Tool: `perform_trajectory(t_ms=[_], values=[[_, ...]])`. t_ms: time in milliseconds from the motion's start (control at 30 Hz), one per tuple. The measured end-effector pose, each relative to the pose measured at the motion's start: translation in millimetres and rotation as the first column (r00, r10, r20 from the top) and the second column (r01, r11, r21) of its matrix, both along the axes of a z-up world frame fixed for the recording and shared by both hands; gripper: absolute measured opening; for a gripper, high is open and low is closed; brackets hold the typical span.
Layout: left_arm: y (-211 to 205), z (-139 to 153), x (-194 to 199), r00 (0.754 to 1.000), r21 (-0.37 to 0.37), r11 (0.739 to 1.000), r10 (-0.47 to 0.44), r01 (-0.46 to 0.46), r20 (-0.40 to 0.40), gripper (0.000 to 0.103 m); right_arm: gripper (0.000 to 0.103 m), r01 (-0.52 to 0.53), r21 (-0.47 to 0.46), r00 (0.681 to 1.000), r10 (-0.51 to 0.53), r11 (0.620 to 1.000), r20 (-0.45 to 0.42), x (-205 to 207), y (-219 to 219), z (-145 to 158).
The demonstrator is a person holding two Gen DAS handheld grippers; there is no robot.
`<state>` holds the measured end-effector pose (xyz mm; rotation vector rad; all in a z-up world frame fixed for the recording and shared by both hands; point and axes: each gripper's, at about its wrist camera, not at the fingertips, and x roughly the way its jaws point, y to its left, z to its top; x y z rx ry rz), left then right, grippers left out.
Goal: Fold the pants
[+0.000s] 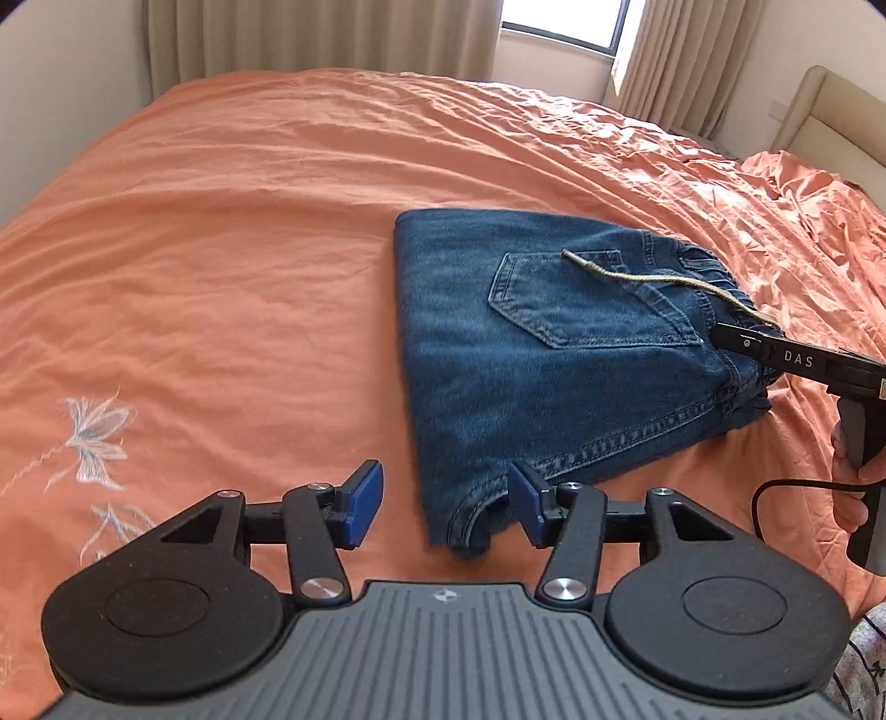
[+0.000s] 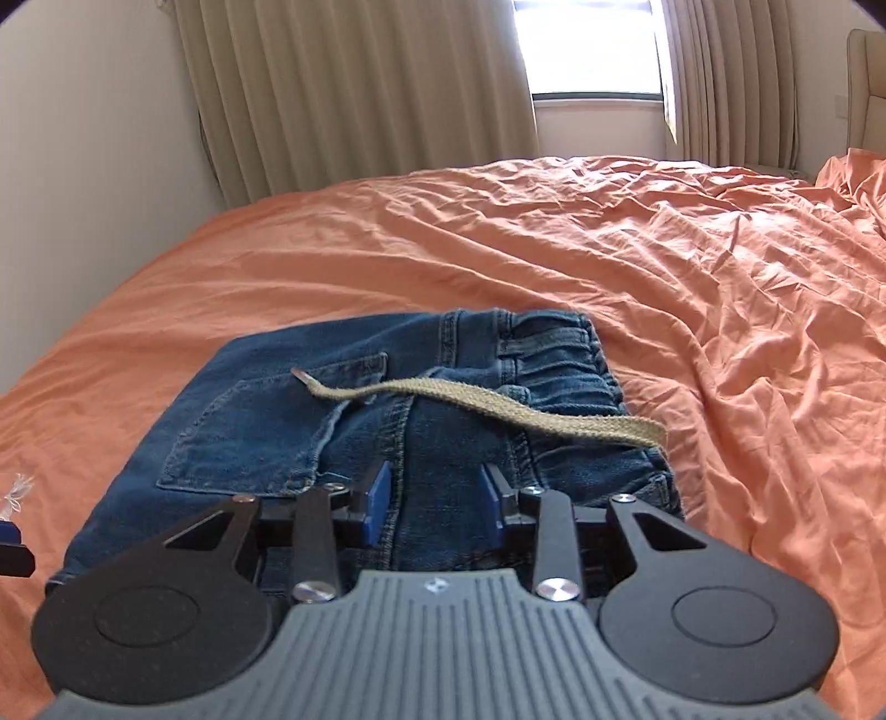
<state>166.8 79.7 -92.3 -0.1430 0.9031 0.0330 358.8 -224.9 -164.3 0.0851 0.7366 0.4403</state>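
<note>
Pants (image 1: 531, 354), one folded pair, lie on one bed (image 1: 221, 249)

folded pants (image 1: 542, 354) lie on the bed (image 1: 232, 232), right of frame centre; a drawstring (image 1: 659, 279) lies across them; curtains (image 1: 315, 39) hang behind.

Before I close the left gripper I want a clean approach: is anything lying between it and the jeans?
Nothing visible does. The left gripper is open, with the folded jeans at its right fingertip and only orange bedsheet between the pads. The tan drawstring lies further up by the waistband, near the right gripper.
</note>
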Motion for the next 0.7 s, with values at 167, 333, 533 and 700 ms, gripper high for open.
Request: perform_trajectory(t_ms=[167,333,533,700], values=[[-9,-12,-1,1.000,-0.001,1.000,0.023,-0.023,-0.017,0.069,0.029,0.024,0.104,0.993,-0.011,0.994,-0.121,16,-14,-12],[-22,-33,12,0.998,0.021,1.000,0.022,-0.021,-0.059,0.067,0.029,0.016,0.106,0.994,-0.004,0.994,-0.108,14,-15,-13],[-25,-29,16,0.996,0.107,0.993,0.065,-0.058,-0.064,0.025,0.022,0.055,0.133,0.991,-0.038,0.990,-0.126,15,-21,-13],[-34,-19,14,0.998,0.195,0.980,0.038,-0.025,-0.060,0.018,0.017,0.069,0.153,0.988,-0.046,0.986,-0.149,18,-26,-14]])
